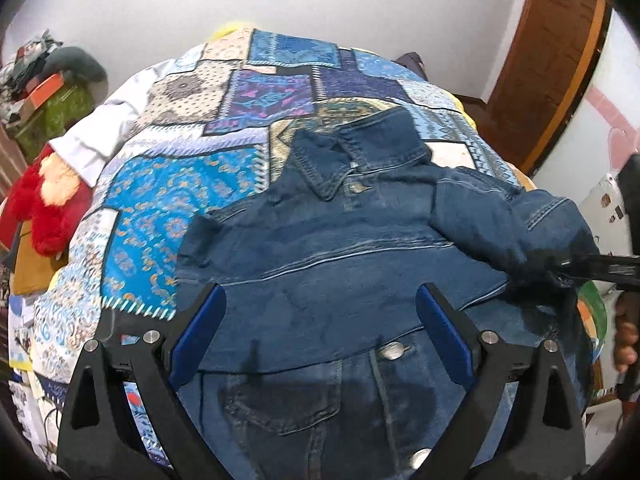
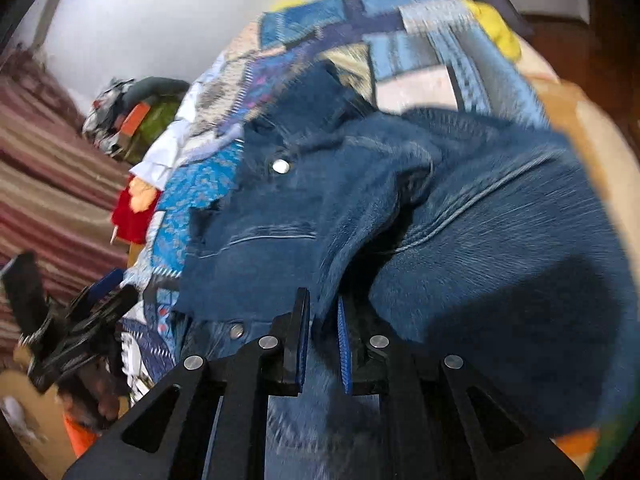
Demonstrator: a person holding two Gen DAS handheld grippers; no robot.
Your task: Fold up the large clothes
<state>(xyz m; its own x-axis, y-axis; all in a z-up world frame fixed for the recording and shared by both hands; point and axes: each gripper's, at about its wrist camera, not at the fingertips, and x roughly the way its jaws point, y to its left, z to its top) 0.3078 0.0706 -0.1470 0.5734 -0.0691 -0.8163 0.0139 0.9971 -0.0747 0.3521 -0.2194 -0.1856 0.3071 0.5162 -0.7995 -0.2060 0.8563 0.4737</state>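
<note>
Right fingers (image 2: 303,340) closing on a fold of jacket (image 2: 460,240) sleeve, denim pinched between the blue pads and bunching up just ahead of the tips. Right gripper (image 2: 323,340) showing in the left wrist view as a dark tool at the right edge, biting into the sleeve end (image 1: 560,268), which is draping inward across the jacket's right side.

Left fingers (image 1: 200,328) standing wide apart, gripping nothing, hovering just above the jacket (image 1: 340,248); left gripper (image 1: 320,328) straddling the chest panel near its buttoned front. Contact with the cloth not discernible.

Jacket lying front side up on the bedspread (image 1: 180,184), collar (image 1: 332,160) pointing away from the left wrist camera toward the far wall, hem toward the camera. Long axis running collar to hem, roughly in line with the left fingers. Button (image 1: 391,350) sitting between the left tips; another one lower on the placket.

Bedspread, patchwork blue, covering the bed beneath. Red plush (image 1: 48,204) and a white cloth (image 1: 104,136) lying at the bed's left edge, well apart from the jacket. Wooden door (image 1: 552,64) standing at far right. Right wrist view blurred.
</note>
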